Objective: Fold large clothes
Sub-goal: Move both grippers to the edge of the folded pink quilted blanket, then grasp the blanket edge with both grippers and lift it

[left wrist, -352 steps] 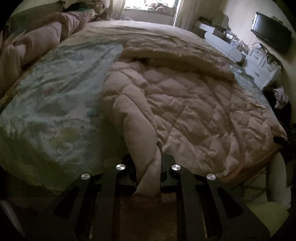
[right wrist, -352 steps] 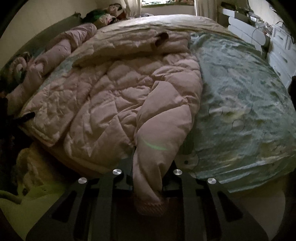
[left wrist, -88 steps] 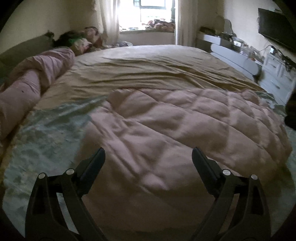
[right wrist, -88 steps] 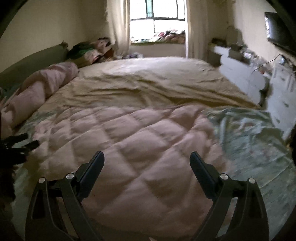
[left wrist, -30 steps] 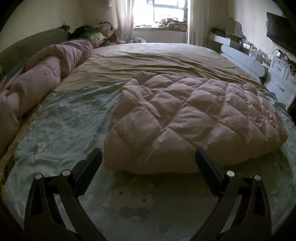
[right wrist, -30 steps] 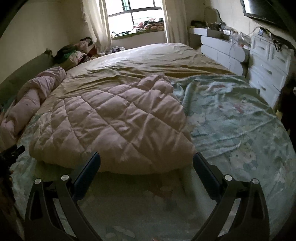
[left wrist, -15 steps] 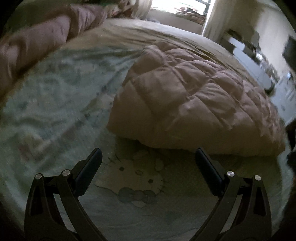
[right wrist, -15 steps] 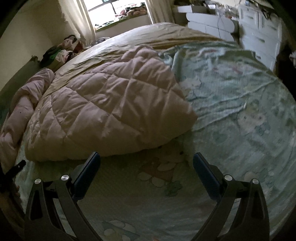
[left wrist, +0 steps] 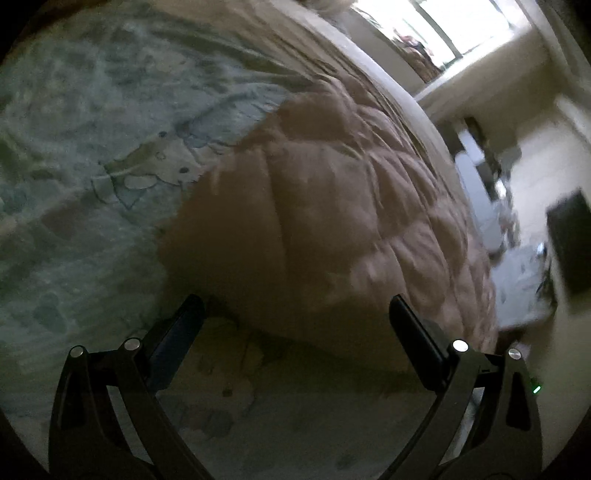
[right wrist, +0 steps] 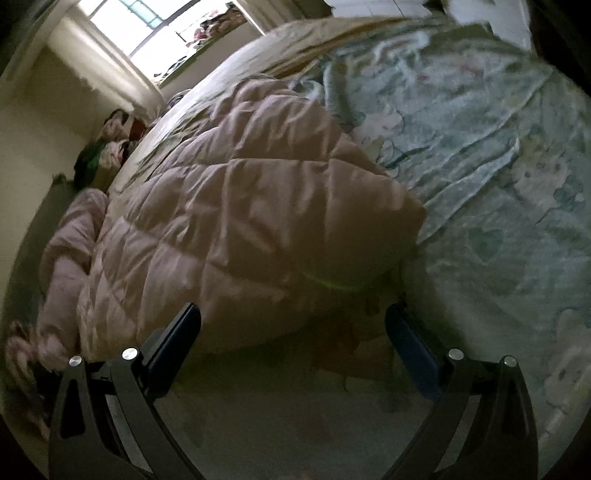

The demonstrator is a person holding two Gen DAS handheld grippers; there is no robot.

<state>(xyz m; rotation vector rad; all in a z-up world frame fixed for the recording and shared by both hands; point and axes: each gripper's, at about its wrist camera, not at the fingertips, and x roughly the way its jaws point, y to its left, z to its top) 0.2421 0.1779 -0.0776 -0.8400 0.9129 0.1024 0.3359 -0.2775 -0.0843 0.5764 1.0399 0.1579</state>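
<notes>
A pale pink quilted puffer coat (left wrist: 332, 229) lies folded into a thick bundle on the bed; the right wrist view shows it too (right wrist: 240, 221). My left gripper (left wrist: 295, 317) is open, close to the bundle's near left corner, its fingers straddling the folded edge with nothing between them. My right gripper (right wrist: 291, 321) is open as well, low over the sheet just in front of the bundle's near right corner. Both views are tilted and somewhat blurred.
The bed wears a light green cartoon-print sheet (right wrist: 498, 184) with a tan blanket (left wrist: 314, 48) beyond. A rolled pink quilt (right wrist: 70, 251) lies along the left side. White drawers and a dark TV (left wrist: 569, 236) stand at the right wall; a bright window (right wrist: 147, 22) sits behind.
Both grippers have dropped lower and moved in toward the near edge of the folded coat, tilting as they went. They stay open. The coat has not shifted in the last second.
</notes>
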